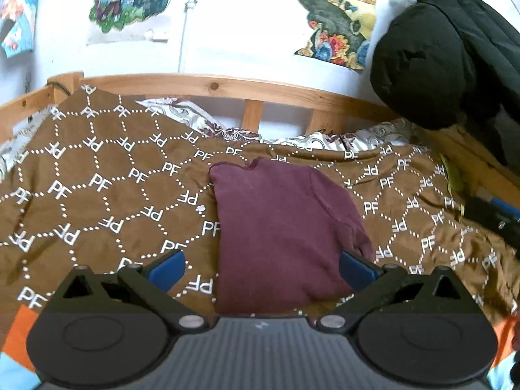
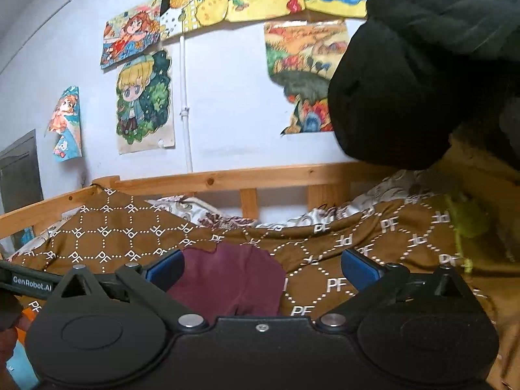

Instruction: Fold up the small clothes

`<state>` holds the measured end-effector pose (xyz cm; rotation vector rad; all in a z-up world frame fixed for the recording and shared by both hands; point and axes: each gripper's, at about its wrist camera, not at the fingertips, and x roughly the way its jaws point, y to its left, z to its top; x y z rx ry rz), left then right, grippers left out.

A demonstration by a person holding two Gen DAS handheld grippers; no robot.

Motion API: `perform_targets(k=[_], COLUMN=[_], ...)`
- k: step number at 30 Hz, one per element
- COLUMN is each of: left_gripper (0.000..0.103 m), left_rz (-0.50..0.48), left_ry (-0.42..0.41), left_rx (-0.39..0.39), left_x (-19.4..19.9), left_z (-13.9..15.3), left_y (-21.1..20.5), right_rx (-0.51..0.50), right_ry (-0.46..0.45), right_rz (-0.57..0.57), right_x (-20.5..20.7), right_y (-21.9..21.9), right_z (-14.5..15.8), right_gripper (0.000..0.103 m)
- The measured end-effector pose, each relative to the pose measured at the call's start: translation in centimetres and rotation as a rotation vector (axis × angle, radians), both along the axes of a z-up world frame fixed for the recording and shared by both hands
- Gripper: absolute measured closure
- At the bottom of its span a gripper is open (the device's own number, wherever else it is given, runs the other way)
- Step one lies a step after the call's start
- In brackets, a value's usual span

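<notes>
A small maroon garment (image 1: 279, 227) lies folded into a rough rectangle on the brown patterned bedspread (image 1: 97, 178). My left gripper (image 1: 261, 268) hovers over its near edge, open, its blue pads (image 1: 167, 268) clear of the cloth. In the right wrist view the same maroon garment (image 2: 234, 279) shows low in the middle, between and beyond the fingers. My right gripper (image 2: 261, 268) is open with nothing held. Part of the left gripper's black body (image 2: 29, 282) reaches in from the left edge.
A wooden bed rail (image 1: 227, 89) runs along the far side, with a floral sheet (image 1: 208, 123) under the bedspread. Dark bulky clothing (image 1: 432, 58) hangs at the right. Drawings are stuck on the wall (image 2: 146, 97). A dark and blue object (image 1: 494, 214) lies at the right edge.
</notes>
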<state>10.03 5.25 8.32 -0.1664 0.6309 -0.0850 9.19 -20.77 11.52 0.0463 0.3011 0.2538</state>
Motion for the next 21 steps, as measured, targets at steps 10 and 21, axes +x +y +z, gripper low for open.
perform_targets(k=[10,21], left_gripper=[0.0,0.0], left_rz=[0.003,0.019], left_ry=[-0.024,0.034], left_rx=[0.106,0.11], left_x=[-4.8,-8.2], left_z=[0.5,-1.7], left_y=[-0.9,-0.5], right_rx=[0.013,0.064], right_ry=[0.042,0.16], right_rz=[-0.021,-0.021], right_x=[-5.6,-8.7], right_y=[-1.2,-2.2], right_z=[0.2,-2.2], right_gripper=[0.001,0.001])
